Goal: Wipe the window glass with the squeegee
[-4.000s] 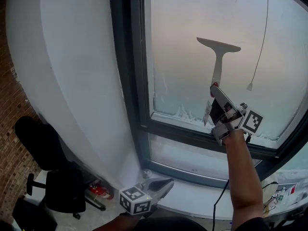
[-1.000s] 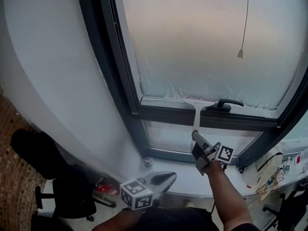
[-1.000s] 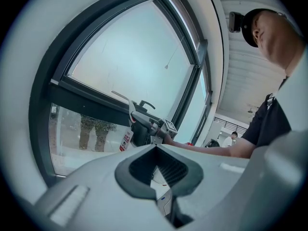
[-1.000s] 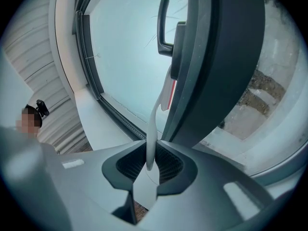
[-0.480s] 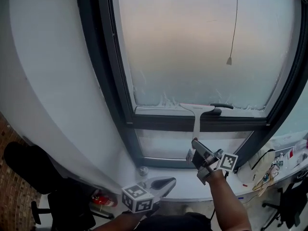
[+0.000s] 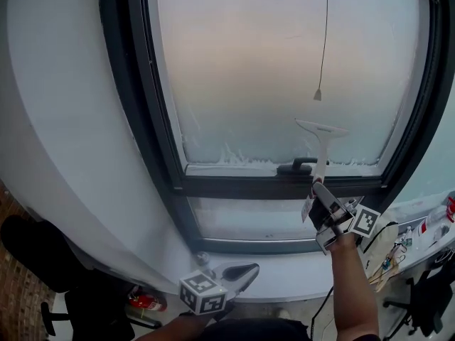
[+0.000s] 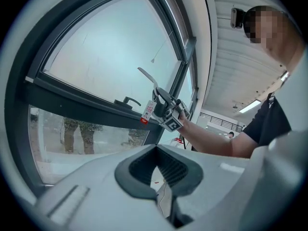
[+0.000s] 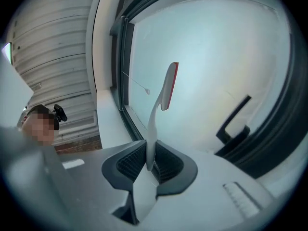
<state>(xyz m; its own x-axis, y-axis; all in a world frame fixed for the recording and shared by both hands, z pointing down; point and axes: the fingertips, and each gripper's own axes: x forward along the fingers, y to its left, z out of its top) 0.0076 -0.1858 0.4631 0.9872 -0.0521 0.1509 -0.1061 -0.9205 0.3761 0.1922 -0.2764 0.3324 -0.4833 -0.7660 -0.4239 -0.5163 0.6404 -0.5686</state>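
Note:
A white squeegee (image 6: 321,129) is held up at the frosted window glass (image 6: 263,69), its blade low on the pane, just right of the black window handle (image 6: 298,168). My right gripper (image 6: 328,215) is shut on the squeegee's handle, below the dark frame bar. In the right gripper view the handle (image 8: 153,129) rises from between the pads of the right gripper (image 8: 150,162) to the red-edged blade (image 8: 168,85). My left gripper (image 6: 222,278) hangs low by the sill, shut on nothing. The left gripper view shows the left gripper (image 7: 158,166) closed, with the squeegee (image 7: 147,76) far ahead.
A pull cord (image 6: 318,94) hangs in front of the glass above the blade. A dark window frame (image 6: 234,188) surrounds the pane, with a white sill (image 6: 284,268) below. White residue (image 6: 234,155) lines the pane's bottom edge. An office chair (image 6: 43,261) stands lower left; cables (image 6: 394,251) lie lower right.
The right gripper has lifted the squeegee from the pane's bottom edge and carried it right, past the window handle. The left gripper has stayed low by the sill.

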